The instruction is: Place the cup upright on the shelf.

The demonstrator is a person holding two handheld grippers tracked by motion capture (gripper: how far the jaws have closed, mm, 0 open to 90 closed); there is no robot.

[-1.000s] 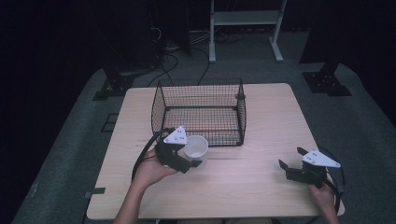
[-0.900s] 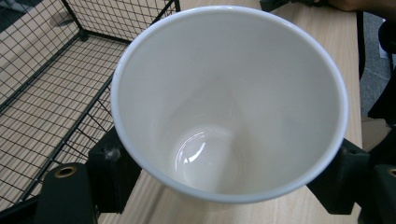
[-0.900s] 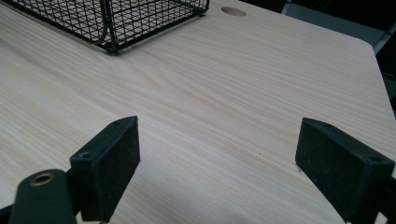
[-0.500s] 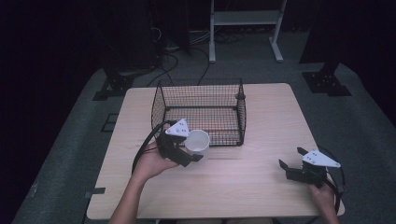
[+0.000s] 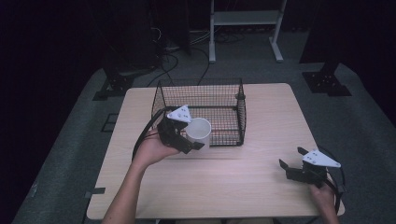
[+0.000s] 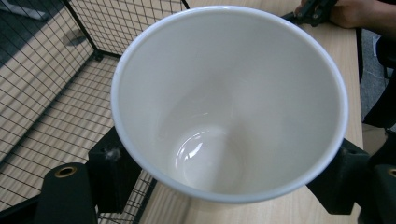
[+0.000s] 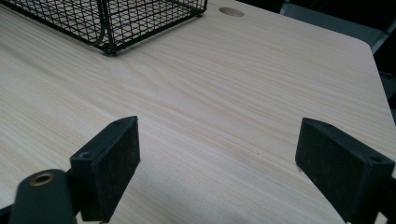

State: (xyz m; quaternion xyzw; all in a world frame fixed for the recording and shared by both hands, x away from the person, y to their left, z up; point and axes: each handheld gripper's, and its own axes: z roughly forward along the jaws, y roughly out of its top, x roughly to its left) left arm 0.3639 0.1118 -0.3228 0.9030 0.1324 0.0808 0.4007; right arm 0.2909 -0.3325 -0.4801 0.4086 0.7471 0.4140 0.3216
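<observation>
wooden table (image 5: 243,186), black wire basket (image 5: 224,100) sits at its far middle. left gripper (image 5: 194,140) pinches a white cup (image 5: 198,133) by both sides, held off the table at the basket's near wall, cup mouth toward its camera. right gripper (image 5: 292,161) rests at the table's near right corner, jaws spread wide, nothing between.

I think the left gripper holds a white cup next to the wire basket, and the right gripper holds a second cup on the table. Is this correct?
Not quite. The right gripper holds nothing: the right gripper view shows its jaws wide apart over the bare table. The left gripper does hold the white cup beside the wire basket.
</observation>
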